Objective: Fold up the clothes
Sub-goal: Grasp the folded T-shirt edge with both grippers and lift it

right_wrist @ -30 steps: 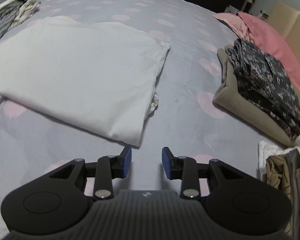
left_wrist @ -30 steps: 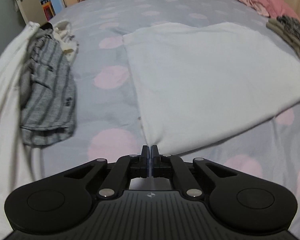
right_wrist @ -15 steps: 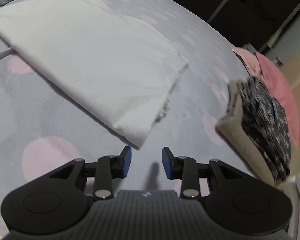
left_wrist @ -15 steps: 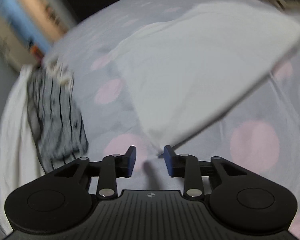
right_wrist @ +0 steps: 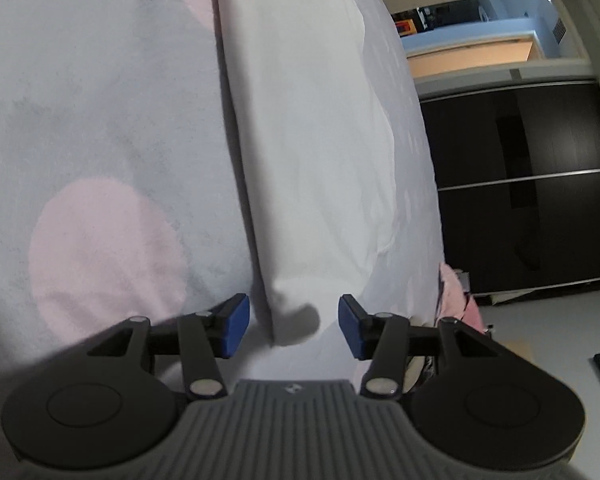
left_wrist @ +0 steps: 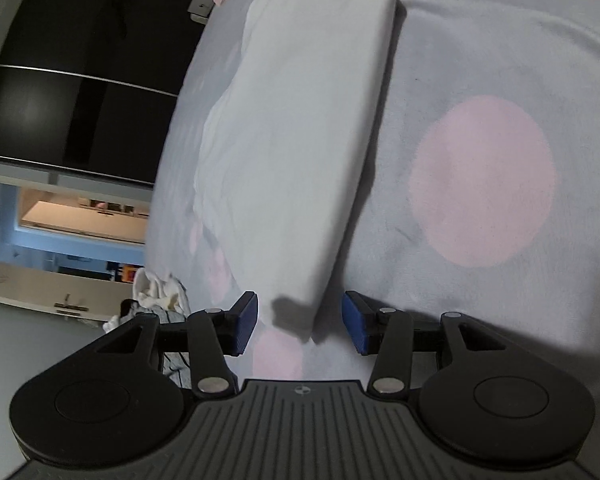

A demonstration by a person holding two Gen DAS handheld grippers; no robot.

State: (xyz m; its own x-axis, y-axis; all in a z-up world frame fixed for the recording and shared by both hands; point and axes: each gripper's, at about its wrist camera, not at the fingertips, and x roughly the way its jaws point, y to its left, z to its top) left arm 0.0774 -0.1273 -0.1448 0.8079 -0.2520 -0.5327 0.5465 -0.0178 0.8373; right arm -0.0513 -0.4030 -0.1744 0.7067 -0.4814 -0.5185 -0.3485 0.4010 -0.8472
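down at the near edge of the bed (left_wrist: 480,80), both grippers have rolled over onto their sides compared with a second ago, when each camera looked flat across the bedspread. back then the left gripper (left_wrist: 300,322) was pinched shut right at the corner of the white folded garment (left_wrist: 300,128), and the right gripper (right_wrist: 294,326) sat part open just short of the other near corner. now the left one has let go and its blue fingers (left_wrist: 246,320) are opening, with the garment's corner lying between them but no pad pressing on it. same story on the right: fingers (right_wrist: 234,324) opening, the other corner of the cloth (right_wrist: 308,140) sitting in the gap, nothing gripped. the garment itself lies flat on the spotted bedspread, with a loose pile of other clothes (left_wrist: 156,296) off beyond the left gripper. my read is that one fold is laid down and both hands are lining up sideways on the two near corners to pinch the stacked layers for the next fold, though it hasn't been grabbed yet.
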